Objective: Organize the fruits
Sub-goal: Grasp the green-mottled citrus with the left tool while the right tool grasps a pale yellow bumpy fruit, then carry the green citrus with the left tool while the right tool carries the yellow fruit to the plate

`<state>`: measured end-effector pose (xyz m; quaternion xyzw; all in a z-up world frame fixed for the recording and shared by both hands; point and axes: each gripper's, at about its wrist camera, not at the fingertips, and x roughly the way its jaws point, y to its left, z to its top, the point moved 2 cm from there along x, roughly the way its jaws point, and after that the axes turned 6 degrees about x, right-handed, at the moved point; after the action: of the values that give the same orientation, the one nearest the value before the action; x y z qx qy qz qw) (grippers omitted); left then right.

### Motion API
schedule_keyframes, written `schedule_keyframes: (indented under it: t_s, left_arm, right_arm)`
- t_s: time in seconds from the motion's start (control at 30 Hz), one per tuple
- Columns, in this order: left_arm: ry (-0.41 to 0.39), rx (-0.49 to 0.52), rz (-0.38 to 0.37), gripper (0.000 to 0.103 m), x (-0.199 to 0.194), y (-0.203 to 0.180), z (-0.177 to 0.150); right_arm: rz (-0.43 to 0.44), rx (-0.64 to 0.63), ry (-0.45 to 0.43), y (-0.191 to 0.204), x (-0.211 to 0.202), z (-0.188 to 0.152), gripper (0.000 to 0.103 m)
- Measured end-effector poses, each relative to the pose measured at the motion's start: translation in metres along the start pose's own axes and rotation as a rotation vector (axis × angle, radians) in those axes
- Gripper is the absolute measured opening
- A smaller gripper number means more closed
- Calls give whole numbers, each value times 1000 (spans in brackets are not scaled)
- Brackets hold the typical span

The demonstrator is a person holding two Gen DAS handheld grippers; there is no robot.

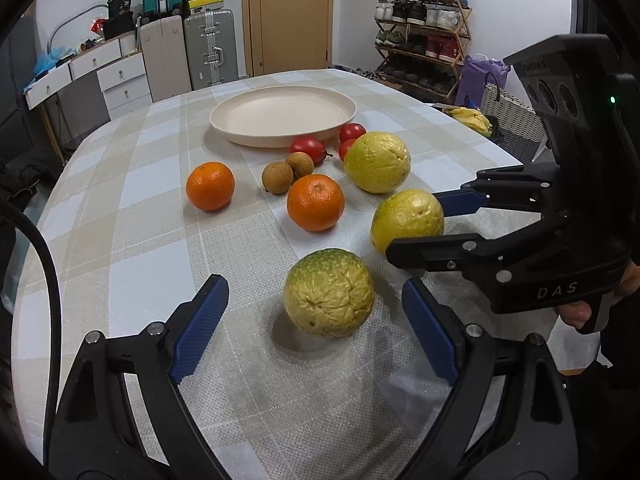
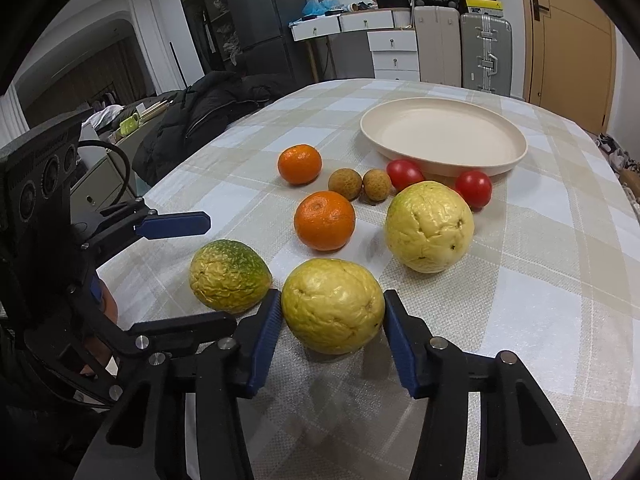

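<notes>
The left gripper (image 1: 316, 330) is hovering low over the counter (image 1: 120, 240) with its fingers (image 1: 200, 328) spread wide on either side of the green-tinged yellow fruit (image 1: 329, 293), not touching it. That fruit is sitting on the checked cloth, nearest the camera in the left wrist view.

The right gripper (image 2: 332, 344) is bracketing a second yellow fruit (image 2: 333, 306); its fingers (image 2: 264, 340) are sitting narrow, right against the fruit's sides, though a firm squeeze cannot be told. The fruit is resting on the counter. The left wrist view is showing this same pairing side-on (image 1: 416, 220), with the gripper's near finger crossing in front of the fruit.

A third yellow fruit (image 2: 430, 227) is lying further out, with two oranges (image 2: 325, 221) (image 2: 300, 164), two small brown fruits (image 2: 345, 185) and red tomatoes (image 2: 473, 189) clustered just before the cream plate (image 2: 516, 148).

Only the left wrist view is showing a shoe rack (image 1: 420, 32) and bananas (image 1: 470, 117) off the counter's far right; only the right wrist view is showing a dark jacket (image 2: 200, 120) heaped beside the counter's left edge.
</notes>
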<state>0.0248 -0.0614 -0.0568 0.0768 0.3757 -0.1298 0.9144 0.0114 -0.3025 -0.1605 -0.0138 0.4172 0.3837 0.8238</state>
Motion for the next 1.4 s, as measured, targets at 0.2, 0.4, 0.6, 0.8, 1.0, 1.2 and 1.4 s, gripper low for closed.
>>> schedule_keyframes:
  t_s: [0.2, 0.4, 0.6, 0.8, 1.0, 1.2, 1.4]
  left_arm:
    - [25, 0, -26, 70, 3, -1, -2]
    - [42, 0, -66, 44, 7, -2, -2]
    - [30, -19, -86, 44, 5, 0, -3]
    - [-25, -48, -88, 43, -4, 6, 2]
    - [-90, -89, -75, 43, -15, 16, 9]
    - [-150, -117, -48, 43, -25, 22, 19]
    - [-182, -112, -28, 43, -26, 20, 34]
  right_arm:
    - [-6, -1, -43, -1, -8, 2, 51]
    - [5, 22, -74, -7, -16, 5, 51]
    - [7, 32, -96, -9, -21, 5, 51]
    - [14, 38, -132, -10, -27, 6, 51]
    - [0, 66, -170, -17, -34, 9, 51]
    - [-23, 98, -216, -26, -44, 14, 51]
    - [-43, 125, -238, -36, -50, 22, 51]
